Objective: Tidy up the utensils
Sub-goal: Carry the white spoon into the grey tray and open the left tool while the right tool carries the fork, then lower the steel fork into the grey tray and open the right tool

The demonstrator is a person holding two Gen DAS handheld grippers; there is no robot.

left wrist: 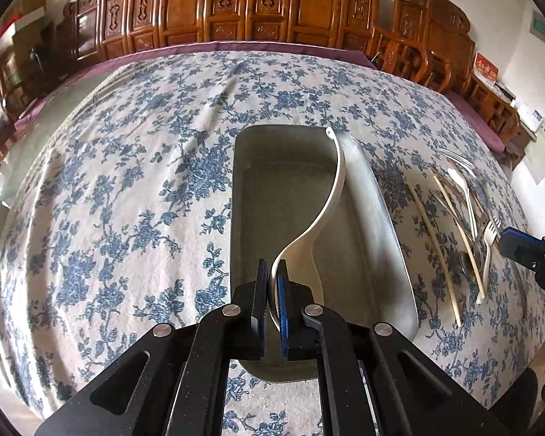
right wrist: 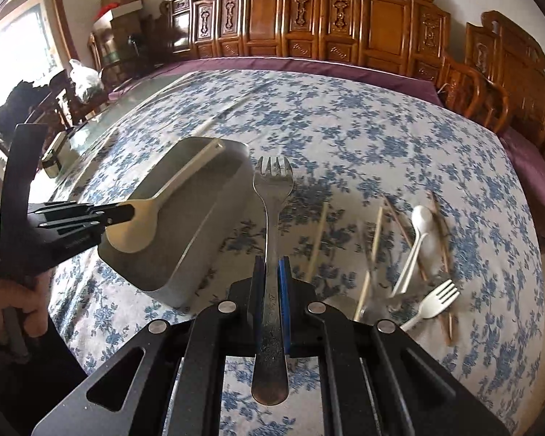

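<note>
Left gripper [left wrist: 272, 290]: pinches the white spoon [left wrist: 330, 196] by its bowl, over the metal tray [left wrist: 388, 218].
Right gripper [right wrist: 271, 272]: squeezes the metal fork [right wrist: 272, 196], held above the tablecloth [right wrist: 381, 138].
Risk: the spoon could slip out sideways and land outside the tray.

A matt, brushed-metal tray [left wrist: 378, 225] sits on a woven cotton-look tablecloth [left wrist: 127, 200] printed with blue flowers. A smooth, cream plastic spoon [left wrist: 330, 196] has a soft sheen; the steel fork [right wrist: 272, 218] looks dull and scuffed. Pale wooden chopsticks [left wrist: 436, 239] lie near white plastic cutlery [right wrist: 416, 247]. Carved wooden chairs [left wrist: 258, 3] gleam with varnish behind.
</note>
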